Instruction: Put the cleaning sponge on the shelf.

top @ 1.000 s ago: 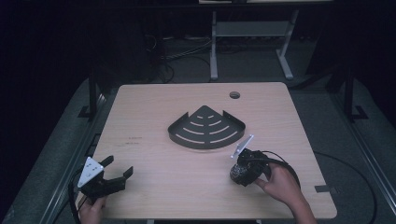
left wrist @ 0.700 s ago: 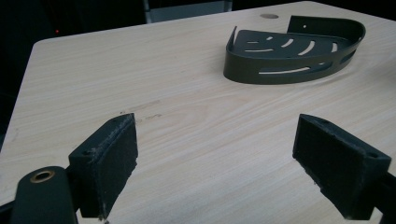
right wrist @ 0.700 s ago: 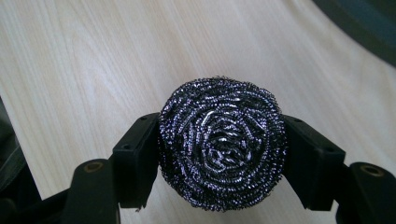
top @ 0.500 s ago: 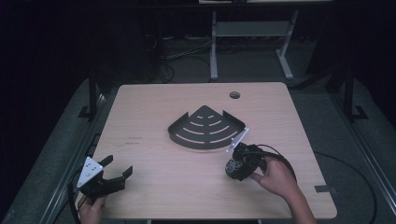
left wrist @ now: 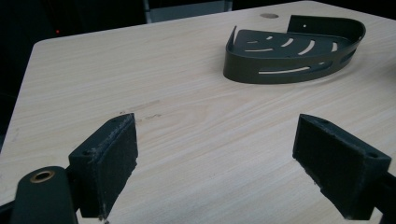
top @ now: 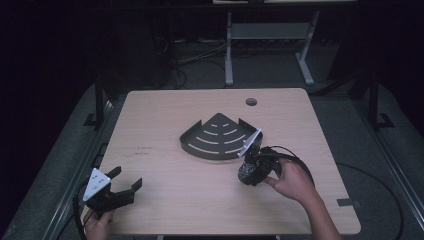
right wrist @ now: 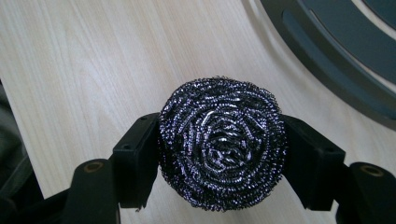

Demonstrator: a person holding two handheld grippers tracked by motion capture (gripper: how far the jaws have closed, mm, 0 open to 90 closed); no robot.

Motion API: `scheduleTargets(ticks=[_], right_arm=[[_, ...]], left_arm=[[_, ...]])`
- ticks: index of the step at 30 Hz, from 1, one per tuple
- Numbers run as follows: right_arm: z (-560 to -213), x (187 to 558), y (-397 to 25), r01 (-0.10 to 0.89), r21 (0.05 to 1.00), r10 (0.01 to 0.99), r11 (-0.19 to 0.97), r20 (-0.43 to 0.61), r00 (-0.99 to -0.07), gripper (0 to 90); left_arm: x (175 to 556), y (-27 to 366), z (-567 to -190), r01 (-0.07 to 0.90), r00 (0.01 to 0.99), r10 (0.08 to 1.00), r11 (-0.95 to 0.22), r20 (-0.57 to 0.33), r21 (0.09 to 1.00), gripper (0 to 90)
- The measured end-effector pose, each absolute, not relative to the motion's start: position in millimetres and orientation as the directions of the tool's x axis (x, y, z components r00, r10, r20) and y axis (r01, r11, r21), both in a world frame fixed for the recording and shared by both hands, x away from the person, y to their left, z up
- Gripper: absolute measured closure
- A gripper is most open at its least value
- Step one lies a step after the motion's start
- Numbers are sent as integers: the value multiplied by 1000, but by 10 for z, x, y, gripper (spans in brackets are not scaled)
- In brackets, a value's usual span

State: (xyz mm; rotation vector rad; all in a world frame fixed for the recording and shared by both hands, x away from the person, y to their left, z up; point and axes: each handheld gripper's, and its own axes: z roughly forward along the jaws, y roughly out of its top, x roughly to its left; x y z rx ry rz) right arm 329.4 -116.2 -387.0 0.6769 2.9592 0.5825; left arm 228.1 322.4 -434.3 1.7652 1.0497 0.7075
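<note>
A round steel-wool scourer (right wrist: 222,144) sits squeezed between the jaws of my right gripper (right wrist: 219,154), held just above the wood. From above, that gripper (top: 248,173) hovers right beside the front right rim of a dark fan-shaped corner rack (top: 216,137) with curved slots, which lies at the table's middle; its rim (right wrist: 327,56) fills the upper right of the right gripper view. My left gripper (top: 127,189) rests near the front left corner, jaws wide apart with nothing between them (left wrist: 219,158), and the rack (left wrist: 294,51) lies well ahead of it.
The light wooden table (top: 165,115) has a round cable hole (top: 251,102) near its far edge. A cable loops from the right gripper by the hand (top: 292,180). Dark floor, cables and a metal stand (top: 270,45) lie beyond the table.
My right gripper with the scourer has shifted left and slightly forward, closer to the rack's front rim. The left gripper has stayed put.
</note>
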Motion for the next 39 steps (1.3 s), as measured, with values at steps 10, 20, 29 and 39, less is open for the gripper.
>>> scheduleTargets(ticks=[10,20,29,39], right_arm=[[-3724,3429,-1100,402,368,423,838,28,-906,329],[-3671,3578,-1047,404,373,424,835,30,-905,329],[-3622,3769,-959,408,362,424,838,39,-905,329],[-3594,3981,-860,416,370,431,831,46,-901,329]], left_arm=[[2275,3229,-4346,346,465,885,-195,12,918,132],[2268,3238,-4337,339,463,886,-192,15,921,133],[2270,3231,-4331,337,465,885,-192,15,922,132],[2266,3232,-4329,335,464,885,-194,18,922,132]])
